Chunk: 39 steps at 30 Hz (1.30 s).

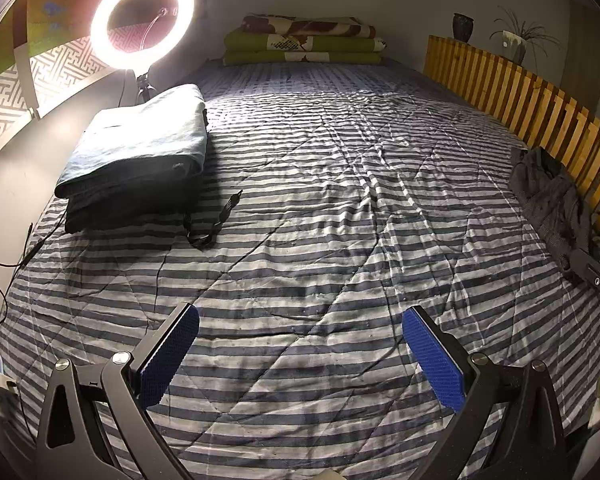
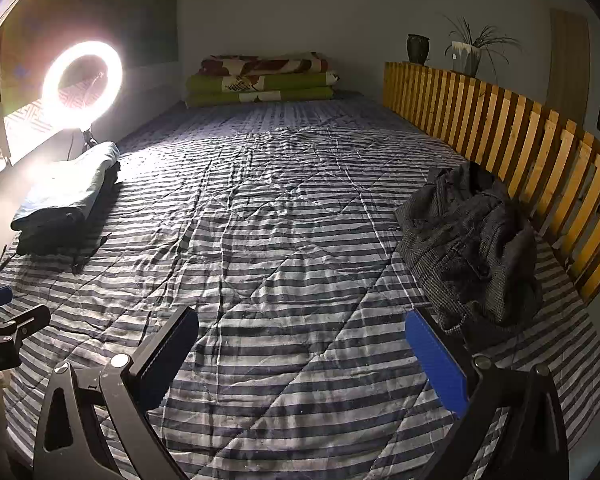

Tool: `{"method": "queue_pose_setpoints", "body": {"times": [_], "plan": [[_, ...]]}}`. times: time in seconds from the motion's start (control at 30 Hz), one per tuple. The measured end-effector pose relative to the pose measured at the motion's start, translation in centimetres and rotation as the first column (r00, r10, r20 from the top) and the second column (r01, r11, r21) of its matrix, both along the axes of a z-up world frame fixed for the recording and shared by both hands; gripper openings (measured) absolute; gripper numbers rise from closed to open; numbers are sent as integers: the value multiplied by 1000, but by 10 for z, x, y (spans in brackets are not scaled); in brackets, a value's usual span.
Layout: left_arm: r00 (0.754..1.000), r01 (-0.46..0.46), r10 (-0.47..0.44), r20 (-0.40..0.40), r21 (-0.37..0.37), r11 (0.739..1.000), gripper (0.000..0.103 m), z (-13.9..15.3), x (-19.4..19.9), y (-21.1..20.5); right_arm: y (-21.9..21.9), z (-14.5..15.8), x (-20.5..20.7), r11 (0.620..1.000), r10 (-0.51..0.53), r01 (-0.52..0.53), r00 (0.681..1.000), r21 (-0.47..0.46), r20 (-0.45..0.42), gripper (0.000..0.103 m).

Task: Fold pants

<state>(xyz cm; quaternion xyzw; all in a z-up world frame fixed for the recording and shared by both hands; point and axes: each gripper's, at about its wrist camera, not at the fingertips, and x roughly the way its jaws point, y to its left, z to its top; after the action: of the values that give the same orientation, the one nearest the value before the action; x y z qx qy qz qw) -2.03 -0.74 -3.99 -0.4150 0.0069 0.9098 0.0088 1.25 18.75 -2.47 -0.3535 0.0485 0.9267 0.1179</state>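
A crumpled heap of dark grey pants (image 2: 472,248) lies on the striped bed cover against the wooden slat rail, just beyond the right finger of my right gripper (image 2: 302,328). The same heap of pants (image 1: 548,196) shows at the right edge of the left wrist view. A stack of folded pants (image 1: 140,152), light blue on top and dark below, sits at the bed's left side; the folded stack (image 2: 68,200) appears far left in the right wrist view. My left gripper (image 1: 300,328) hovers open over bare cover. Both grippers hold nothing.
A bright ring light (image 1: 142,20) stands behind the folded stack, with cables (image 1: 4,280) trailing along the left edge. Folded green quilts (image 1: 304,44) lie at the bed's head. The slat rail (image 2: 500,128) with a vase and a plant bounds the right side. The other gripper (image 1: 596,276) shows at right.
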Motion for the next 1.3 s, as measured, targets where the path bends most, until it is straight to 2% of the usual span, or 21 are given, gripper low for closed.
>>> {"method": "queue_pose_setpoints", "body": {"times": [0.2,0.47,0.67,0.8,0.9,0.93,1.0,1.07,1.23,1.3], "plan": [[1000,-5,5,6,-2,1000,103,-3,-2,-2,9,-5,-6,1000,-14,13,1000,13,10,101],[1000,-5,5,10,17,1000,103,-4,-7,-7,49,-21,-17,995,-98,96,994,24,55,101],[1000,4,-4,4,13,1000,103,-1,-18,-5,75,-27,-35,995,-103,101,990,23,100,98],[1000,-16,15,18,32,999,103,-3,-30,-10,107,-26,-56,994,-106,101,985,44,133,84],[1000,-29,29,5,16,999,103,-5,-36,-13,151,-29,-69,990,-129,137,977,-33,172,67],[1000,-28,28,4,15,999,103,-6,-38,-14,166,-31,-71,986,-136,151,974,-70,182,64],[1000,-25,25,7,13,1000,103,-9,-42,-15,191,-34,-77,978,-151,175,969,-110,197,64],[1000,-21,21,11,11,1000,102,-12,-45,-14,205,-40,-84,976,-176,199,960,-88,217,65],[1000,-13,13,20,3,1000,102,-21,-53,-11,209,-62,-112,980,-129,166,947,-107,294,69],[1000,-8,8,24,-2,1000,102,-26,-56,-11,201,-72,-125,988,-112,141,940,-69,323,69]]}}
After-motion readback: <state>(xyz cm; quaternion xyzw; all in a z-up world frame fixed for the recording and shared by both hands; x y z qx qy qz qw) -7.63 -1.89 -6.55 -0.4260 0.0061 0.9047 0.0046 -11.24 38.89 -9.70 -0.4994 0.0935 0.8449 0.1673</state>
